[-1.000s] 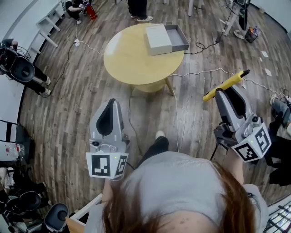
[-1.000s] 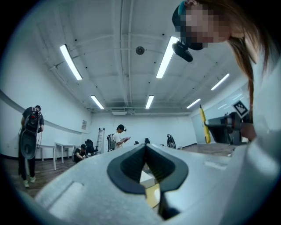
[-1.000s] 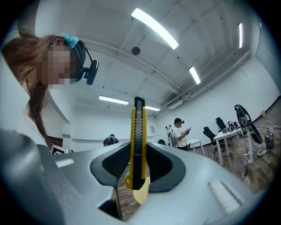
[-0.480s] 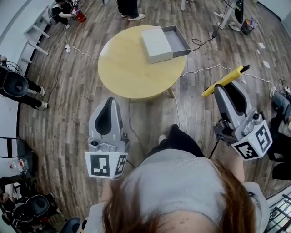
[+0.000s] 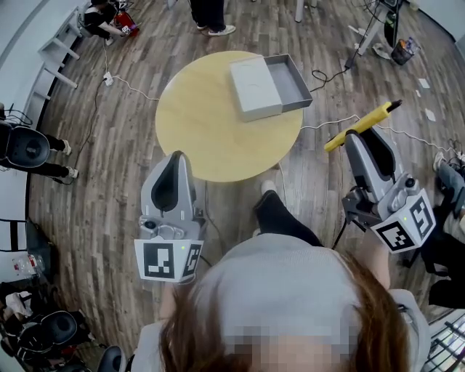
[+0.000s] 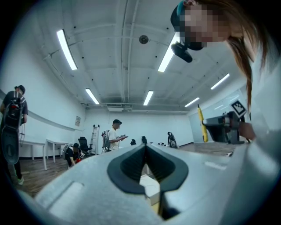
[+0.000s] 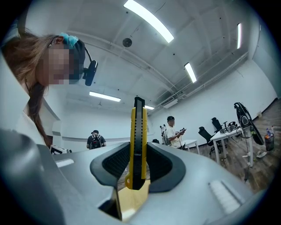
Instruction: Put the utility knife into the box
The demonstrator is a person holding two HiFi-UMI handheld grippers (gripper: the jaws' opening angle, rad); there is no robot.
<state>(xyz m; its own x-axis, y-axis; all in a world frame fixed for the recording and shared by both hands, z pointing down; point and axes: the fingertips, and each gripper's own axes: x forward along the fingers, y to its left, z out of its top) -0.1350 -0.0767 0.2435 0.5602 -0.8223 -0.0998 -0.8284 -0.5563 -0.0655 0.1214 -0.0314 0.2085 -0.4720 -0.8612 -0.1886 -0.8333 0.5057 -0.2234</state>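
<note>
My right gripper (image 5: 361,135) is shut on a yellow utility knife (image 5: 361,126), which sticks out past the jaws toward the upper right. In the right gripper view the knife (image 7: 138,132) stands upright between the pads of that gripper (image 7: 138,154). An open grey box (image 5: 294,81) with its pale lid (image 5: 254,86) beside it sits on the far right part of the round yellow table (image 5: 211,123). My left gripper (image 5: 176,155) hovers over the floor by the table's near edge. Its jaws (image 6: 145,147) meet at the tips with nothing held.
White cables (image 5: 320,123) trail over the wooden floor around the table. The person's leg and shoe (image 5: 270,207) are between the grippers. Office chairs (image 5: 25,149) stand at the left. People (image 5: 207,14) stand beyond the table, and a tripod (image 5: 374,29) is at top right.
Both grippers have come nearer to the table, which now sits lower and closer in the head view. The knife stays in the right gripper.
</note>
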